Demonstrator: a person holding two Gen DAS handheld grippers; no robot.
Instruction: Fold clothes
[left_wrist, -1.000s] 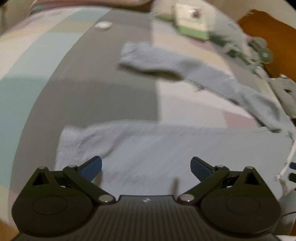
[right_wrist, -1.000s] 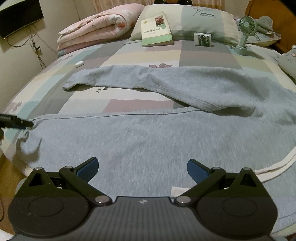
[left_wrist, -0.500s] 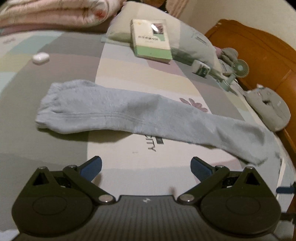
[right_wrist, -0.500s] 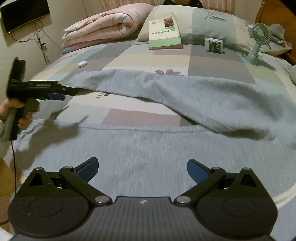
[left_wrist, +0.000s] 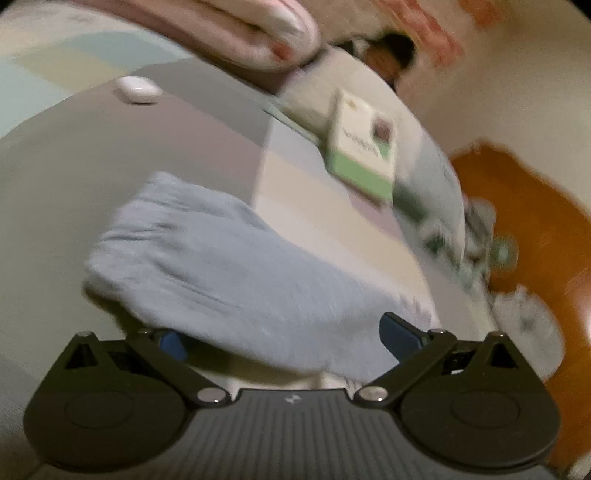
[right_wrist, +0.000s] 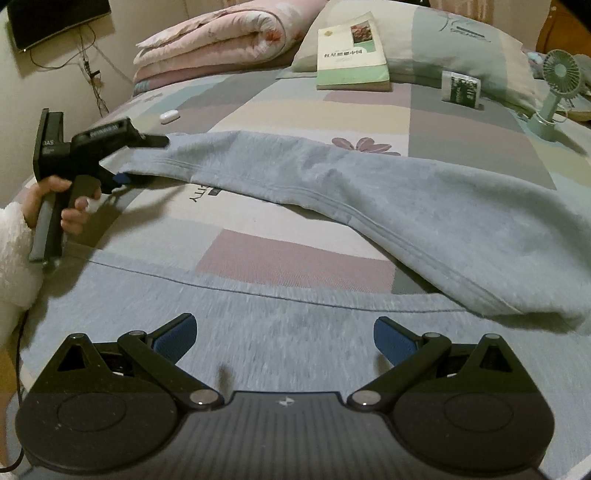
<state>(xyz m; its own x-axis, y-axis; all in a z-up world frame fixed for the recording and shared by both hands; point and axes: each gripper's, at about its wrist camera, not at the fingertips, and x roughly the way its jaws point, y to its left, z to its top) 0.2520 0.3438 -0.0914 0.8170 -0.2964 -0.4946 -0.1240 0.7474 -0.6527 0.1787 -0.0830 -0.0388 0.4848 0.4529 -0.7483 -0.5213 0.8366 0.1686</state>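
- Patchwork bed (right_wrist: 303, 110) serves as the work surface; a pink quilt (right_wrist: 214, 40) is rolled at its head beside a pillow (right_wrist: 461, 44).
- Clutter sits well apart from the garment: a book (right_wrist: 351, 51) leaning on the pillow, a small box (right_wrist: 461, 88), a desk fan (right_wrist: 554, 92) and a white case (right_wrist: 169, 116).
- Grey trousers (right_wrist: 295, 332) lie spread across the bed. One leg (right_wrist: 369, 184) runs diagonally from the far left to the near right; the other lies flat just ahead of the right gripper.
- Left gripper (left_wrist: 280, 332), held in a hand (right_wrist: 55, 203) with a white fleecy sleeve (right_wrist: 13, 258), is level with the cuff (left_wrist: 184, 240) of the diagonal leg.
- Its fingers stand wide apart, one on each side of the cuff. The left-wrist view is blurred, so contact cannot be judged; nothing is clamped yet.
- Right gripper (right_wrist: 282, 336) hovers over the near leg, fingers wide apart and holding nothing.
- Judged purpose: the cuff is the free end of the leg, so gripping there gives control of the whole length for laying it over the other leg.
- Judged risk: a shallow bite may take one layer only, and the leg would then open when lifted.
- Judged progress: early; no fold is visible.
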